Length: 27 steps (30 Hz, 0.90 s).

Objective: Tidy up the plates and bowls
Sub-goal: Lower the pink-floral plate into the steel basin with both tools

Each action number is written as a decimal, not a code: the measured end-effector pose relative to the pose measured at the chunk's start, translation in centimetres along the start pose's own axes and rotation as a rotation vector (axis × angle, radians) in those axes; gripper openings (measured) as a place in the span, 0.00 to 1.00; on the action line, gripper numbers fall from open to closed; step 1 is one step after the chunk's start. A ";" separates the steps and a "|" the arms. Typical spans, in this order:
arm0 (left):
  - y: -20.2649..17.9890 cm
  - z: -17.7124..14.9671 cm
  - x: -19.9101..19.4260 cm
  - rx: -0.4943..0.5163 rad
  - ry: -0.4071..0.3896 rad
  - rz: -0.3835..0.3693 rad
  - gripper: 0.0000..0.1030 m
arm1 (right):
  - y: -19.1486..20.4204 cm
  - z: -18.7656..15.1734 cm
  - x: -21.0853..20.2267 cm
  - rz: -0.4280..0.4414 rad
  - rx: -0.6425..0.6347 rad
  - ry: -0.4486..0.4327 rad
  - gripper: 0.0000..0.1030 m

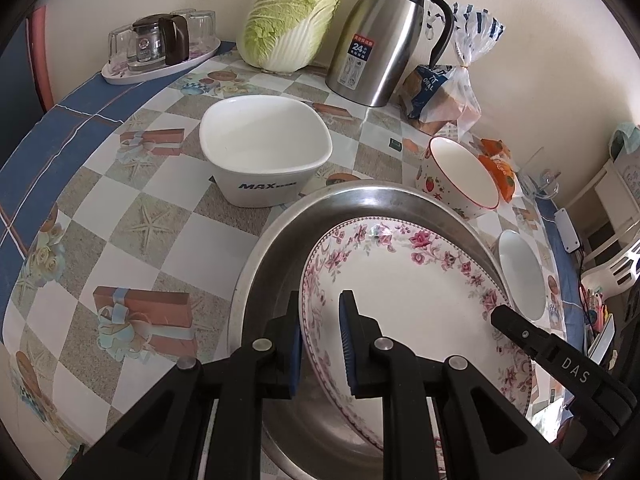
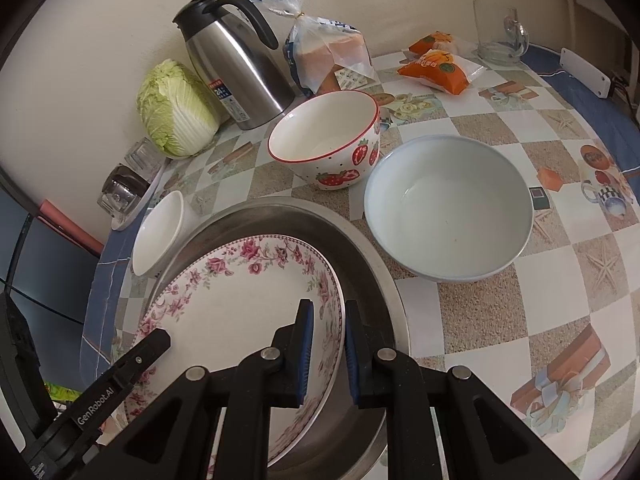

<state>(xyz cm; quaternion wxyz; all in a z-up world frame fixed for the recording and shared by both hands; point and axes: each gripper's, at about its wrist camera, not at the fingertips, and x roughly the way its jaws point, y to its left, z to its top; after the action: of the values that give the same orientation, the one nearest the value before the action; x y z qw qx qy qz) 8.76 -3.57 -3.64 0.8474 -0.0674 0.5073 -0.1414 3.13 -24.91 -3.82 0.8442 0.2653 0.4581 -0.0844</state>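
Observation:
A floral-rimmed plate (image 1: 412, 300) lies inside a large steel basin (image 1: 280, 248). My left gripper (image 1: 320, 340) straddles the plate's left rim, jaws close on it. My right gripper (image 2: 325, 344) straddles the plate's (image 2: 240, 304) right rim inside the basin (image 2: 368, 256) in the same way; one of its fingers also shows in the left wrist view (image 1: 520, 328). A square white MAX bowl (image 1: 264, 148), a strawberry bowl (image 2: 328, 140) and a pale blue bowl (image 2: 448, 208) stand on the table around the basin.
A steel thermos (image 1: 384, 36), a cabbage (image 1: 292, 20), bagged bread (image 2: 332, 56), orange snack packs (image 2: 436, 64) and a tray of glasses (image 1: 160, 52) line the wall. A glass mug (image 2: 500, 36) stands at the far right. The checked tablecloth (image 1: 132, 232) stretches left.

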 end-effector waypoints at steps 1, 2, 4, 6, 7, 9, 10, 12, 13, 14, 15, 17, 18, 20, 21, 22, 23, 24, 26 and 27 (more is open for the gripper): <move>0.0 0.0 0.0 0.001 0.000 0.001 0.17 | 0.0 0.0 0.0 -0.001 0.001 0.000 0.16; 0.0 0.0 0.1 0.001 0.000 0.002 0.17 | 0.0 0.0 0.1 -0.002 0.001 0.001 0.16; 0.0 0.0 0.2 0.000 0.001 0.003 0.17 | 0.0 0.0 0.2 -0.004 -0.002 0.002 0.16; 0.0 0.0 0.3 0.000 0.003 0.004 0.17 | 0.0 0.1 0.3 -0.005 -0.002 0.002 0.16; 0.0 0.0 0.4 0.000 0.004 0.005 0.17 | 0.1 0.1 0.3 -0.006 -0.003 0.003 0.16; 0.0 -0.1 0.4 0.000 0.006 0.007 0.17 | 0.1 0.0 0.4 -0.008 -0.004 0.005 0.16; 0.0 -0.1 0.5 -0.001 0.008 0.008 0.17 | 0.1 0.0 0.5 -0.010 -0.006 0.007 0.16; 0.0 -0.1 0.6 -0.003 0.014 0.010 0.17 | 0.0 -0.1 0.6 -0.013 -0.007 0.012 0.16; 0.1 -0.1 0.7 -0.004 0.017 0.012 0.17 | 0.0 -0.1 0.8 -0.014 -0.008 0.016 0.16; 0.1 -0.1 0.7 -0.006 0.020 0.013 0.17 | 0.0 -0.2 0.9 -0.016 -0.009 0.021 0.16; 0.1 -0.2 0.8 -0.007 0.023 0.013 0.17 | 0.0 -0.2 1.0 -0.017 -0.009 0.023 0.16; 0.2 -0.2 1.0 -0.010 0.031 0.016 0.17 | -0.1 -0.3 1.4 -0.022 -0.007 0.034 0.16; 0.2 -0.2 1.1 -0.011 0.036 0.016 0.17 | -0.2 -0.4 1.5 -0.023 -0.006 0.038 0.16; 0.2 -0.3 1.4 -0.013 0.049 0.017 0.17 | -0.3 -0.5 1.8 -0.027 -0.006 0.046 0.16; 0.2 -0.4 1.5 -0.013 0.053 0.019 0.17 | -0.3 -0.5 1.9 -0.030 -0.008 0.048 0.16; 0.2 -0.4 1.6 -0.013 0.058 0.021 0.17 | -0.2 -0.5 1.9 -0.031 -0.010 0.049 0.16; 0.2 -0.4 1.6 -0.013 0.060 0.022 0.17 | -0.3 -0.5 1.9 -0.030 -0.010 0.049 0.16; 0.2 -0.4 1.6 -0.013 0.061 0.021 0.17 | -0.3 -0.5 1.9 -0.030 -0.011 0.048 0.16; 0.2 -0.5 1.7 -0.010 0.064 0.024 0.17 | -0.3 -0.5 2.0 -0.032 -0.011 0.049 0.16; 0.2 -0.5 1.8 -0.006 0.068 0.026 0.17 | -0.3 -0.5 1.9 -0.034 -0.012 0.050 0.16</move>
<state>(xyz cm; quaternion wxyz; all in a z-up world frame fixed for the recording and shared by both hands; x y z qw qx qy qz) 9.13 -3.93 -5.41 0.8312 -0.0586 0.5372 -0.1309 3.74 -24.65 -5.76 0.8324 0.2544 0.4841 -0.0892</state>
